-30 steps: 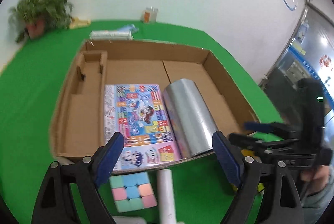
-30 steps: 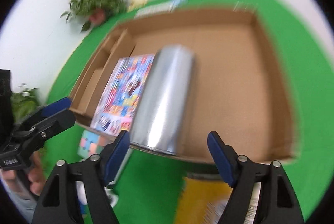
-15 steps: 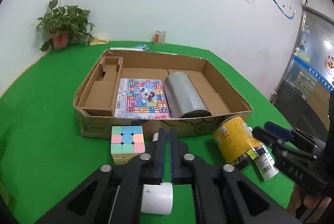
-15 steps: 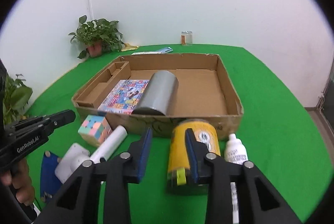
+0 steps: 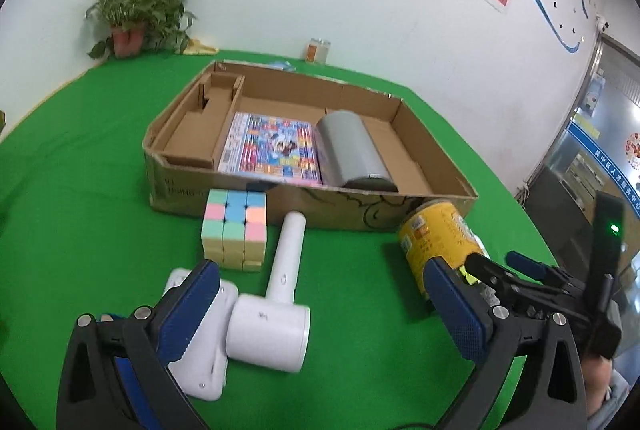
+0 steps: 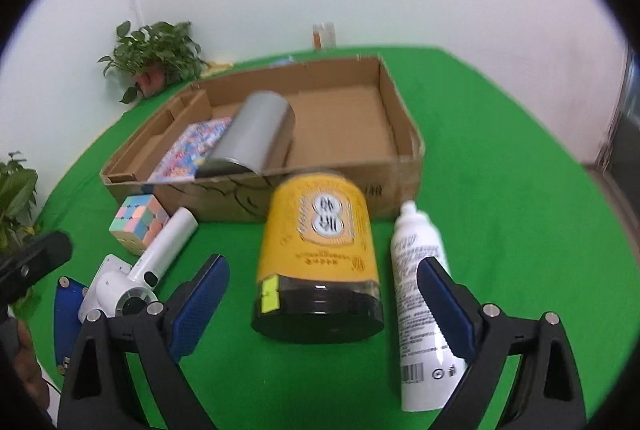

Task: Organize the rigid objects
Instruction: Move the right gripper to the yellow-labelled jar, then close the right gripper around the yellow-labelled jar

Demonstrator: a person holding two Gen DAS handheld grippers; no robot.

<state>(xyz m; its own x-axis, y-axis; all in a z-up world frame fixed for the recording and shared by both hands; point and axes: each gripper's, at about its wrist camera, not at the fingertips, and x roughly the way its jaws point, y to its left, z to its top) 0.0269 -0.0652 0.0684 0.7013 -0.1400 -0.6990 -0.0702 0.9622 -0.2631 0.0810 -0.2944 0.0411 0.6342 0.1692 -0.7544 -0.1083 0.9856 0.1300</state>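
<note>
- Both grippers have been drawn back from the cardboard box (image 5: pixel 280 205) since a second ago, when they were held right over its front wall; the whole box is now seen from farther off.
- Jaws on both sides have just been opening: the left gripper (image 5: pixel 320 310) was pinched shut half a second ago and is now spread wide, with the white hair dryer (image 5: pixel 276 294) lying on the green table (image 5: pixel 80 189) between its pads, untouched.
- The right gripper (image 6: pixel 324 302) is likewise spread wide, and the yellow can (image 6: pixel 320 254) is framed between its pads on its side (no pad is pressed on it).
- A white spray bottle (image 6: pixel 420 270) is laid just beside the can, on its right, partly behind the right pad.
- A pastel puzzle cube (image 5: pixel 234 230) is stood just in front of the box wall, close beside the dryer's handle.
- Inside the box, a colourful flat booklet (image 5: pixel 272 147) is laid flat, and a grey cylinder (image 5: pixel 352 145) is laid on its side against the booklet's right edge.
- A white block (image 5: pixel 200 350) is seen by the dryer's head, partly hidden behind the left pad.
- A potted plant (image 5: pixel 136 17) is stood at the table's far left corner, by the wall.
</note>
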